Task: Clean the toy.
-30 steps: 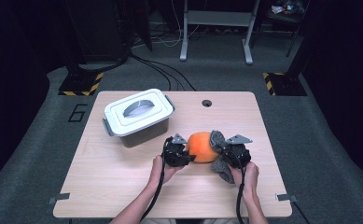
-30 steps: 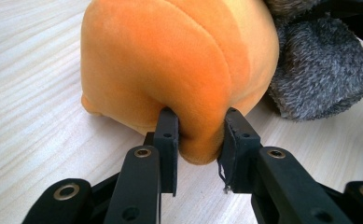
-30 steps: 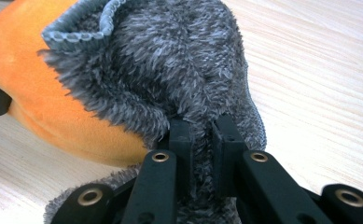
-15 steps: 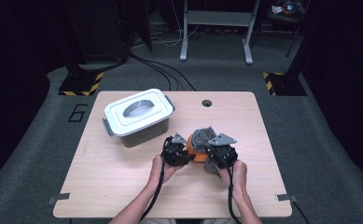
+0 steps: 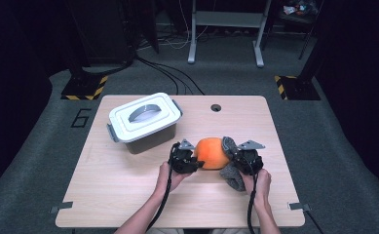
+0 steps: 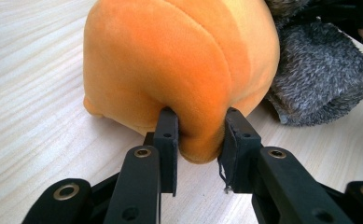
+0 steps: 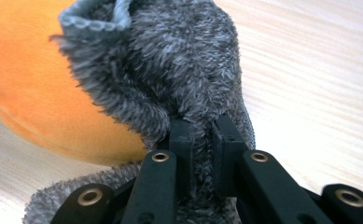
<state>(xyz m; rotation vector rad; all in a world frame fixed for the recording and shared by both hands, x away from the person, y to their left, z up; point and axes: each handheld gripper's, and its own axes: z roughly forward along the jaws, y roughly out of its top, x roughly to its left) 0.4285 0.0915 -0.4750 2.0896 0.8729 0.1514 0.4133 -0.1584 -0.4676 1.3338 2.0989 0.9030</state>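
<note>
An orange plush ball (image 5: 212, 152) lies on the wooden table (image 5: 128, 195), partly wrapped by a grey furry cover (image 5: 232, 175) on its right side. My left gripper (image 5: 184, 159) is shut on a fold of the orange plush (image 6: 179, 70) at the ball's left. My right gripper (image 5: 245, 161) is shut on the grey furry cover (image 7: 188, 79), pinching its fabric beside the orange plush (image 7: 34, 93). In the left gripper view the grey cover (image 6: 319, 79) lies behind the ball to the right.
A white lidded box (image 5: 144, 122) with a grey handle stands at the table's back left, close to my left gripper. A round hole (image 5: 216, 107) sits near the table's far edge. Dark floor, cables and stand legs surround the table.
The right gripper swung the grey cover over the ball half a second ago, then came back to the ball's right side. The orange ball shows uncovered again. The left gripper stayed put.
</note>
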